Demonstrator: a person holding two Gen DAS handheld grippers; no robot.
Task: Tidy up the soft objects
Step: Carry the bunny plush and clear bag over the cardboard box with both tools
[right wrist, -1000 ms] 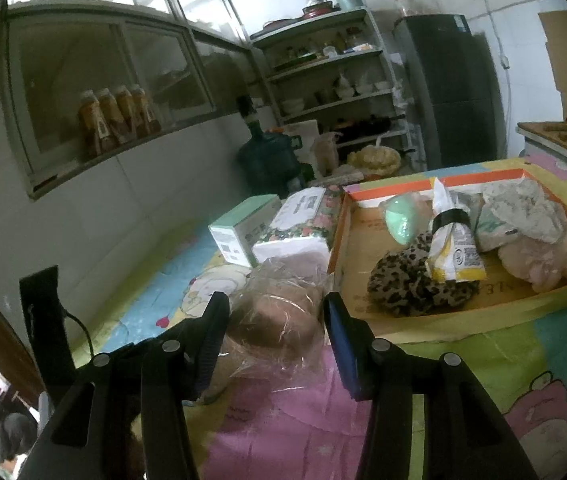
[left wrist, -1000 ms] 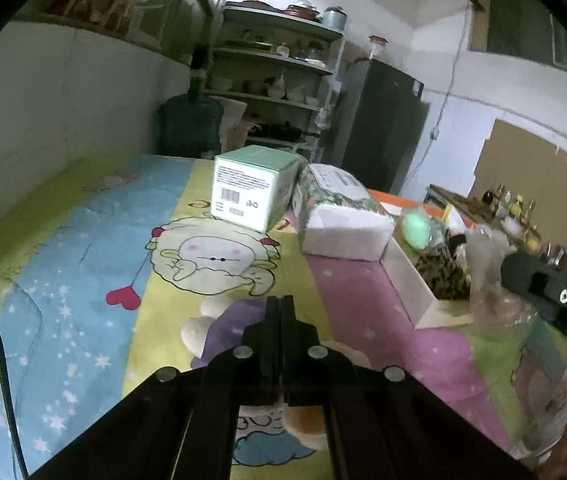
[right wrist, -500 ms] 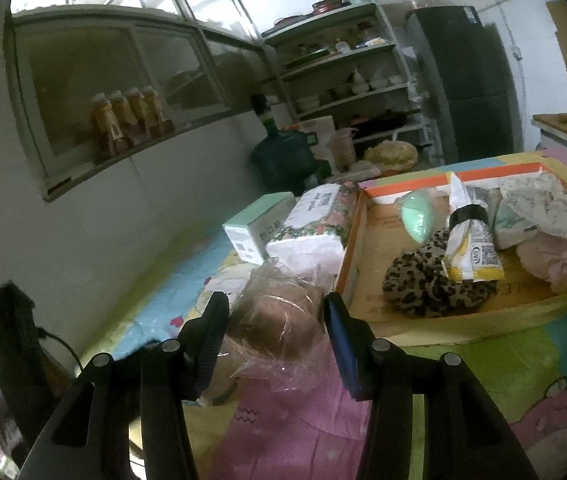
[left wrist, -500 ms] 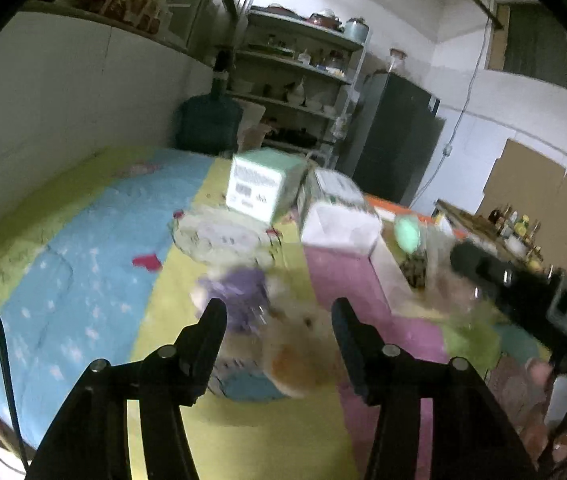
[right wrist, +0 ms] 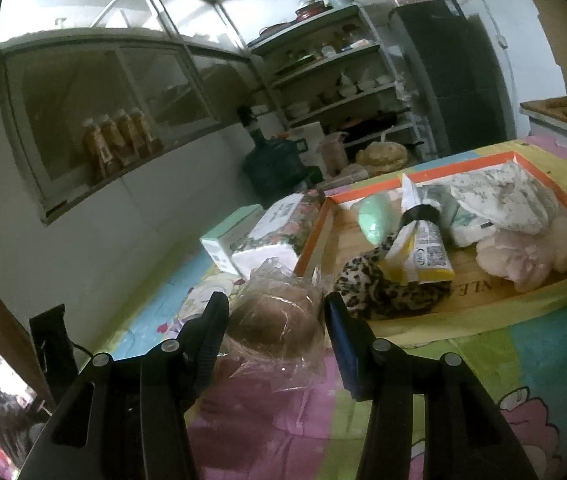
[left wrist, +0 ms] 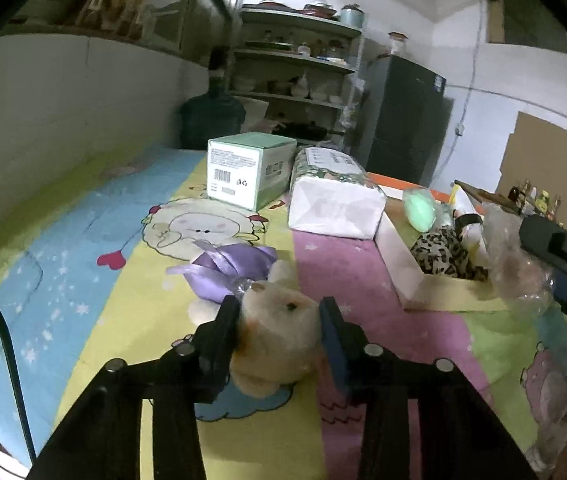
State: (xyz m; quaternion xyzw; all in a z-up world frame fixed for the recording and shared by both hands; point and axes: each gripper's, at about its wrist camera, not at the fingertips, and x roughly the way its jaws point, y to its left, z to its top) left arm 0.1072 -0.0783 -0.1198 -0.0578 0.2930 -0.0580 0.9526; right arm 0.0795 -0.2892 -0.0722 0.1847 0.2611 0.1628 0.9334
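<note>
- The plush hamster [left wrist: 277, 330], tan and white with one dark eye showing, lies right between the two fingers of the left gripper [left wrist: 279, 320]. Its head points away from the tongs and its body runs back along them, so its long axis lines up with the fingers.
- The left jaws are closing on it. Both pads look to be touching its flanks, though I cannot tell how firmly they bite.
- Just beyond the left fingertips, touching the toy's far side, lies a purple satin bow [left wrist: 227, 270] on the cartoon quilt [left wrist: 63, 264].
- The right gripper [right wrist: 275, 318] pinches a brown plush wrapped in clear cellophane [right wrist: 273, 320]. Its jaws stand part-spread, the wrap filling the gap between them.
- Ahead and to the right of both tongs sits the orange-rimmed cardboard tray [right wrist: 415, 174]. It already holds a leopard-print cloth [right wrist: 383, 286], a mint-green soft piece [right wrist: 375, 218], a yellow-and-white packet [right wrist: 423, 250], a pale floral cloth [right wrist: 507, 200] and a pink plush [right wrist: 515, 258].
- The tray's near wall lies just past the right fingertips, so the right hand is the nearer one. The left hand would have to carry its toy further to the right, across the pink stripe.
- Left of the tray, well ahead of the left tongs, stand a green carton [left wrist: 249, 170] and a tissue pack [left wrist: 333, 198].
</note>
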